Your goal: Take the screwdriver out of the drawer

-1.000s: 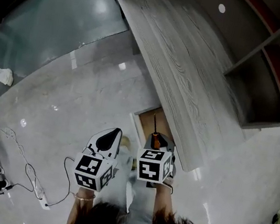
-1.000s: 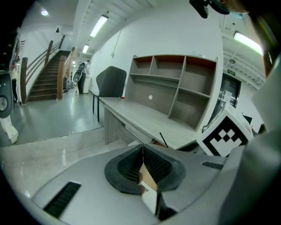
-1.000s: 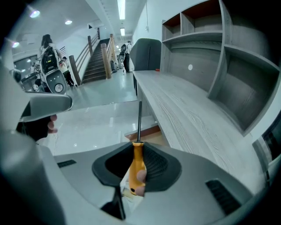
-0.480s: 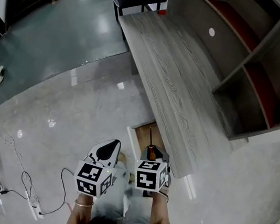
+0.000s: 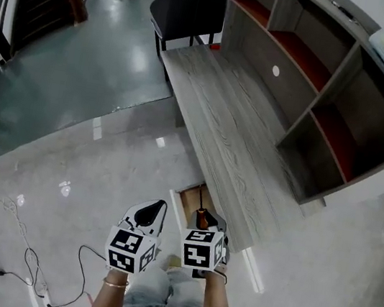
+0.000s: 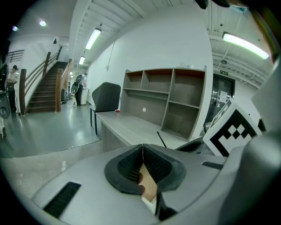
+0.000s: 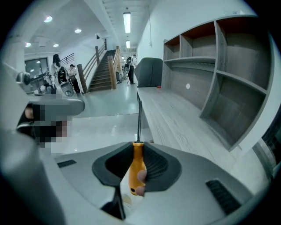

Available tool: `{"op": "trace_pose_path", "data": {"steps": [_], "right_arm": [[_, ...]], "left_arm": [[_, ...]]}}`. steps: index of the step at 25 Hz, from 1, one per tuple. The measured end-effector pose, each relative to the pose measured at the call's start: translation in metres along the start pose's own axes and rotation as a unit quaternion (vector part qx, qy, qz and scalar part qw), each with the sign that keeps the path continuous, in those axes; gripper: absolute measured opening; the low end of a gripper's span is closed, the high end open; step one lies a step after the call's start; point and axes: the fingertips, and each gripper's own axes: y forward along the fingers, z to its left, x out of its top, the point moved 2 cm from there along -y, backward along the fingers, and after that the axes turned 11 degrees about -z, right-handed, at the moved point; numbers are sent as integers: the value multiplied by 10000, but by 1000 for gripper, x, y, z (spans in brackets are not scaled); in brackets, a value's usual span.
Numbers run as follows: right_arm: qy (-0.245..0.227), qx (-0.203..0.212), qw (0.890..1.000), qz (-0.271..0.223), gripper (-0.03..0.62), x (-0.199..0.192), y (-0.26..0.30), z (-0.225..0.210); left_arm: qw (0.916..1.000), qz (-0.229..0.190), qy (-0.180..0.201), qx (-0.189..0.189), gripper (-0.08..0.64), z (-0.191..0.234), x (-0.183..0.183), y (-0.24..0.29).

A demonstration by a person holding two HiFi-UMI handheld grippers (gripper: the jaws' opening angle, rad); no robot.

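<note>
My right gripper [image 7: 137,154] is shut on the orange handle of the screwdriver [image 7: 137,169], whose dark shaft points up and forward. In the head view the screwdriver [image 5: 201,215] sticks out ahead of the right gripper [image 5: 205,224], over the open drawer [image 5: 190,198] under the desk edge. Beside it on the left, my left gripper [image 5: 149,211] hangs over the floor, and the left gripper view shows that gripper [image 6: 142,147] shut with nothing in it. Most of the drawer's inside is hidden by the grippers.
A long grey wooden desk [image 5: 234,120] runs away from me, with an open shelf unit [image 5: 320,83] along its right side and a dark chair [image 5: 191,7] at its far end. Cables [image 5: 35,261] lie on the glossy floor at the left. A staircase [image 6: 46,90] stands far back.
The head view has tilted up, so more of the desk, the shelves and the chair show. Both grippers sit slightly lower in the view, the right one still holding the screwdriver.
</note>
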Motion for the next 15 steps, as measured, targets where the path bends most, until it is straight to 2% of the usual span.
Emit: {"op": "trace_pose_path", "data": {"steps": [15], "right_arm": [[-108,-237,9983,-531,89,43,-52,15]], "left_arm": [[9986,-432,238,-170,18,-10,40,-44]]}}
